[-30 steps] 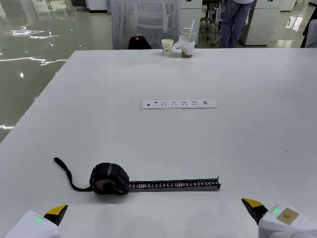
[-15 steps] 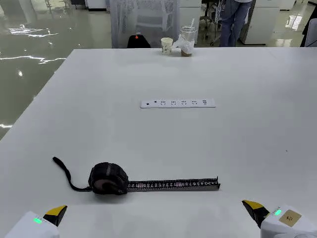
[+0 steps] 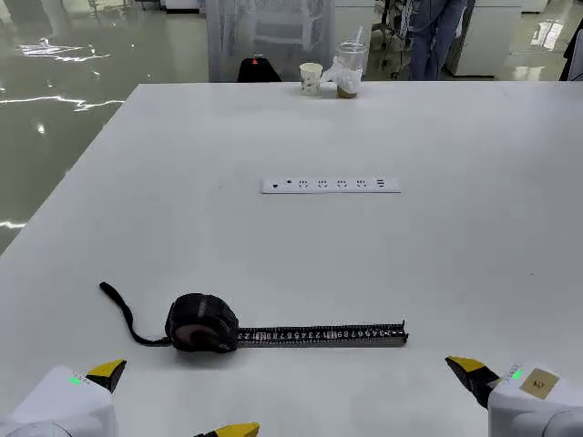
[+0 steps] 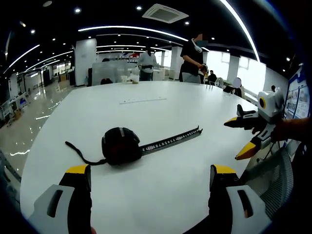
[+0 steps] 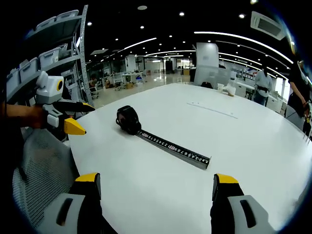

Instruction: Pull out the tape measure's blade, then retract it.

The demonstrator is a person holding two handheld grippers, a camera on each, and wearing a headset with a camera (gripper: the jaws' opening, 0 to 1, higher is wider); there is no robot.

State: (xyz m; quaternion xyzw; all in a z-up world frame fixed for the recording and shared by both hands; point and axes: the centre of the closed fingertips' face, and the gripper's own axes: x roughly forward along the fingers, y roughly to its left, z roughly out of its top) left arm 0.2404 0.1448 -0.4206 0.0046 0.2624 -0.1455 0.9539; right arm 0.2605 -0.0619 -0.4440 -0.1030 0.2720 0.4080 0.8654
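Head view puts the tape measure ahead, between my left tongs and right tongs, both spread wide and empty. Its blade lies drawn out toward the right tongs. Retracting seems next: hold it steady and free the blade.

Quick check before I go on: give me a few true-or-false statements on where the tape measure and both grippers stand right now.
1. The tape measure's blade is pulled out and lies on the table. True.
2. The left gripper is shut on the tape measure's case. False: it is open, apart from the case.
3. The right gripper is open and holds nothing. True.
4. The power strip lies across the blade. False: it lies farther up the table, apart from it.
5. The strap trails from the case on the side away from the blade. True.
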